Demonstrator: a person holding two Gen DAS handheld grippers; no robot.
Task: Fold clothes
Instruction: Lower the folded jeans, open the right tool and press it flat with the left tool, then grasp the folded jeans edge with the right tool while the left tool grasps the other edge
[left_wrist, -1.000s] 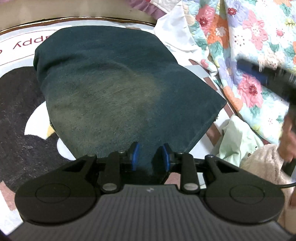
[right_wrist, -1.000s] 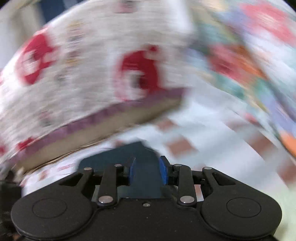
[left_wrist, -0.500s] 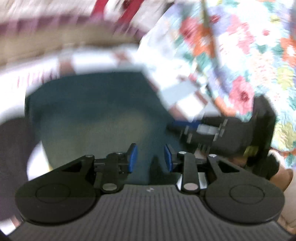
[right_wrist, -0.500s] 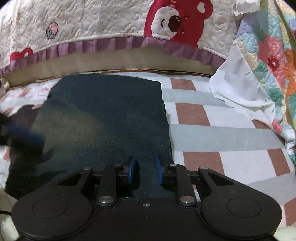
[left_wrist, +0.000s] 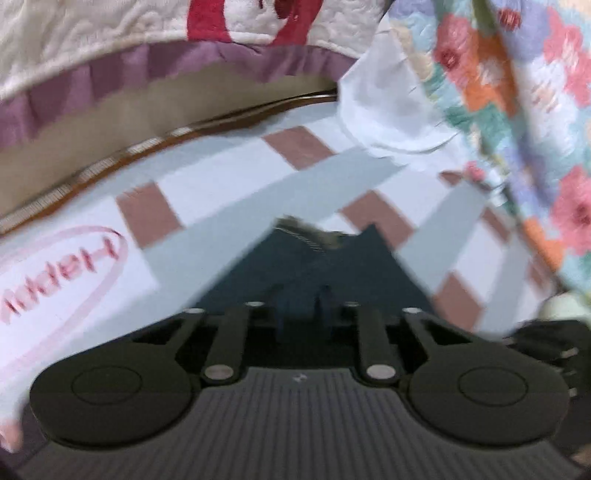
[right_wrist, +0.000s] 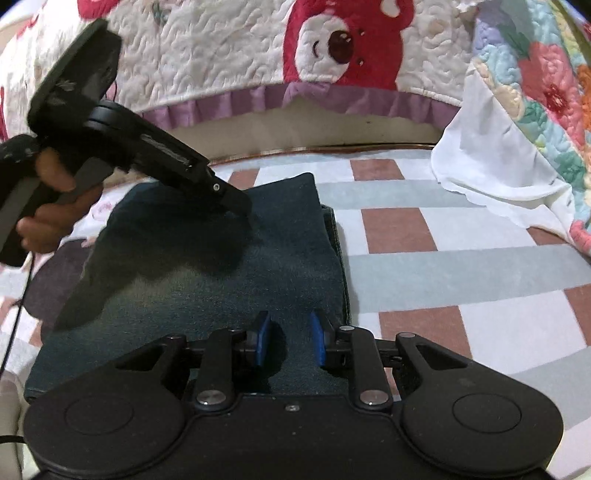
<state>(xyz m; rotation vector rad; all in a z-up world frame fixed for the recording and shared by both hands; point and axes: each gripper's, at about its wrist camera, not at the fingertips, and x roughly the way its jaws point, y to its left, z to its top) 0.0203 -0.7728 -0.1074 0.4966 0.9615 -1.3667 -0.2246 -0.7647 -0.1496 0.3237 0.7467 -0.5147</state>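
- The folded dark blue garment (right_wrist: 207, 280) lies flat on the checked sheet (right_wrist: 461, 266), in front of the teddy-bear quilt (right_wrist: 258, 48).
- My left gripper (right_wrist: 242, 206) tips down onto the garment's far part. Its jaws are closing; in the blurred left view a raised peak of cloth seems to sit between them.
- My right gripper (right_wrist: 289, 341) rests at the garment's near edge, jaws narrowly apart and opening, pads clear of the cloth.
- A flowered quilt (right_wrist: 535, 81) hangs to the garment's right.
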